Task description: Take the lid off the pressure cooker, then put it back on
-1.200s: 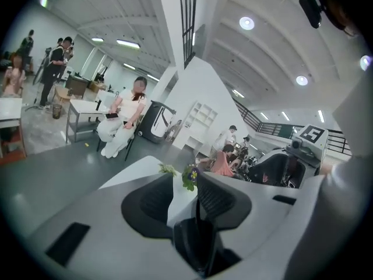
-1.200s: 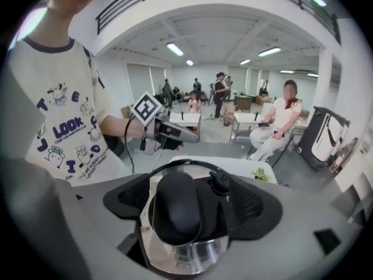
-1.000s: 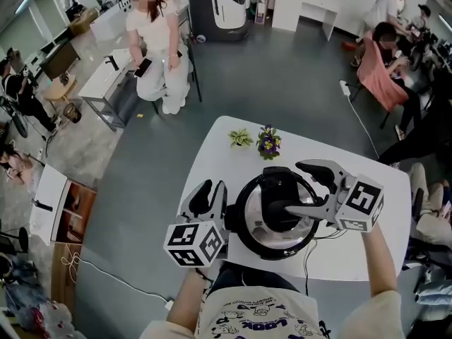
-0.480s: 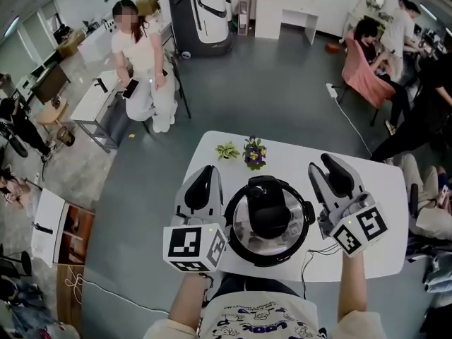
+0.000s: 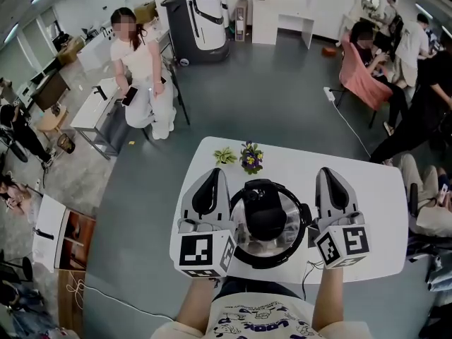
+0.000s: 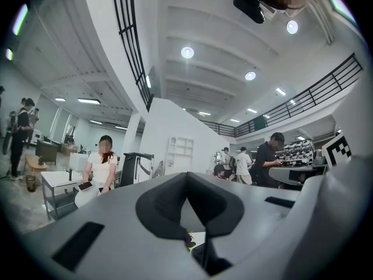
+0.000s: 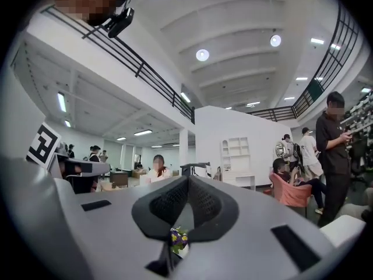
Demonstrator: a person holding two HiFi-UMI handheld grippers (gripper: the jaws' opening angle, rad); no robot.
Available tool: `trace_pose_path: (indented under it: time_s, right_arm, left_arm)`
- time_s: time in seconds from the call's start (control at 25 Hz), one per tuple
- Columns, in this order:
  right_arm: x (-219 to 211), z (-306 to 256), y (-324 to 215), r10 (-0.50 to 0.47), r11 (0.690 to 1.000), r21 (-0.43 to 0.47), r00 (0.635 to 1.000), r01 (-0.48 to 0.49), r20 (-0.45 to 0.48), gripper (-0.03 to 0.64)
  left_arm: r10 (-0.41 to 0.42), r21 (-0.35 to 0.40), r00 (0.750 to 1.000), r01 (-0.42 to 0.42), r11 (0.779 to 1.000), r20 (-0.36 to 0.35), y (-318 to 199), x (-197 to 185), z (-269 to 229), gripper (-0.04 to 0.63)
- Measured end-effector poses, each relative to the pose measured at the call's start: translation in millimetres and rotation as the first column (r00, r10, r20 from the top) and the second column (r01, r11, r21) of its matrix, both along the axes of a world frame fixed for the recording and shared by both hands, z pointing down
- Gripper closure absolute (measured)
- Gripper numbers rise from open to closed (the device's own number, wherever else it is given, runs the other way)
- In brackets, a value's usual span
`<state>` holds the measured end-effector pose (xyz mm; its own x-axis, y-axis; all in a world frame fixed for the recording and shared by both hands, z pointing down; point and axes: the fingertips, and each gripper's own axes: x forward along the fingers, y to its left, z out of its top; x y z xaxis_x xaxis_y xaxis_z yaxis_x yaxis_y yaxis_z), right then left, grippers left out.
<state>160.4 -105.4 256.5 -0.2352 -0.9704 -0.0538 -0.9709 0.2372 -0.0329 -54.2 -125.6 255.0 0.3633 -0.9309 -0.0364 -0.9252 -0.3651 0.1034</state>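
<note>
Now that left claw (image 5: 212,175) and right claw (image 5: 329,174) have just clenched on nothing, they flank the cooker (image 5: 268,261), lid (image 5: 248,233) on, at the surface (image 5: 381,210) near edge; flowers (image 5: 250,157) and plant (image 5: 225,155) stand at the far edge.

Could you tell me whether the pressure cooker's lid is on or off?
On. The lid sits on the pressure cooker, its black handle centred on top; whether it is locked, I cannot tell.

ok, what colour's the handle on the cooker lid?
Black handle on a shiny silver lid; clearest in the head view.
</note>
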Motion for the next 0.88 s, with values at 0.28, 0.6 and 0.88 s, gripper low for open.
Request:
trace_pose_path:
  time_s: [0.28,0.6,0.88]
  right_arm:
    - [-9.9,3.4,3.0,-0.007,1.000,-0.013,1.000,0.007,-0.003,0.603]
    - [-15.7,7.3,4.9,-0.005,0.999,-0.034,1.000,0.005,-0.005,0.603]
    - [-15.7,8.1,6.8,0.006,0.999,-0.044,1.000,-0.006,-0.004,0.604]
  left_arm:
    - [0.011,-0.011,1.000,-0.011,1.000,-0.006,4.5,4.8,5.8,0.581]
    - [0.007,-0.012,1.000,-0.007,1.000,-0.008,8.2,2.4,6.6,0.581]
    - [0.006,-0.016,1.000,-0.006,1.000,-0.012,10.1,0.5,6.1,0.581]
